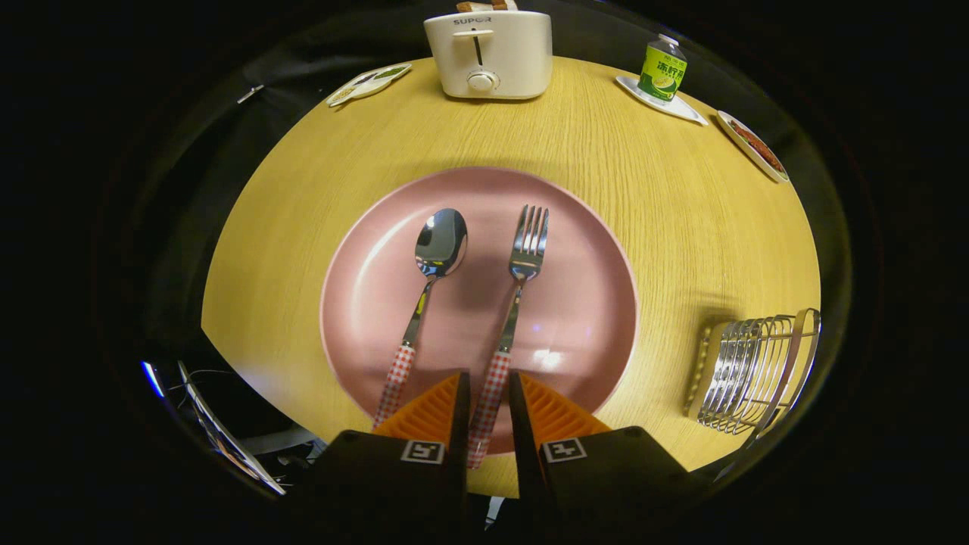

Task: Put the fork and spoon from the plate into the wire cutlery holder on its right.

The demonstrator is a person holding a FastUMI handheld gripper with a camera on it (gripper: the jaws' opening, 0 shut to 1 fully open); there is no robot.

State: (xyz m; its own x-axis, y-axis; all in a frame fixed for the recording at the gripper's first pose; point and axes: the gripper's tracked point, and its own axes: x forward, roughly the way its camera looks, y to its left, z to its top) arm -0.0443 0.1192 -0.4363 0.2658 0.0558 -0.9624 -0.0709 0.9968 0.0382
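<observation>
Gripper view, left to right: spoon lies on the pink plate, untouched. Fork lies beside it, its checked handle running between the jaws of the gripper, which stand narrowly apart astride it; contact cannot be told. Likely closing for the fork first. Wire cutlery holder stands on the desk, right of the plate, empty.
</observation>
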